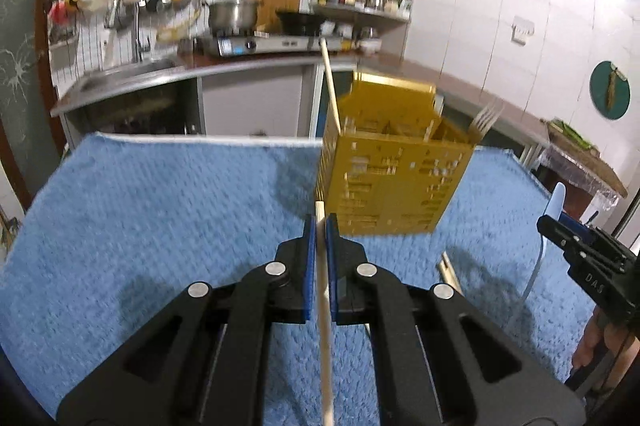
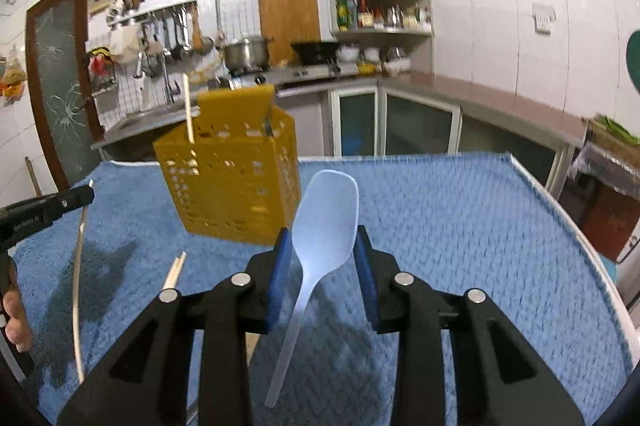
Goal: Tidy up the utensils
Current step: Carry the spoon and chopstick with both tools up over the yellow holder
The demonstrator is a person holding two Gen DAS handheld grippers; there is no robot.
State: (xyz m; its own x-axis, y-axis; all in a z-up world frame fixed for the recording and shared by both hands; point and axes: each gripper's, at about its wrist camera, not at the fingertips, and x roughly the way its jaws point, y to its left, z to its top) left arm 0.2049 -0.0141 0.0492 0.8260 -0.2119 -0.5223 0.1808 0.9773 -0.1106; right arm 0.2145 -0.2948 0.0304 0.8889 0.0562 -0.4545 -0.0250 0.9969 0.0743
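Observation:
A yellow perforated utensil holder [image 1: 394,162] stands on the blue towel [image 1: 168,210]; it also shows in the right wrist view [image 2: 232,178]. One wooden chopstick [image 1: 331,90] and a fork [image 1: 486,120] stand in it. My left gripper [image 1: 319,226] is shut on a wooden chopstick [image 1: 325,326], just before the holder's left corner. My right gripper [image 2: 322,246] holds a pale blue plastic spoon [image 2: 326,218] by its bowl, in front of the holder's right side. More chopsticks [image 2: 175,272] lie on the towel.
The towel covers a table whose far edge [image 2: 400,158] faces a kitchen counter with a sink [image 1: 132,72], stove and pot [image 1: 232,12]. A side table [image 1: 580,154] stands at the right.

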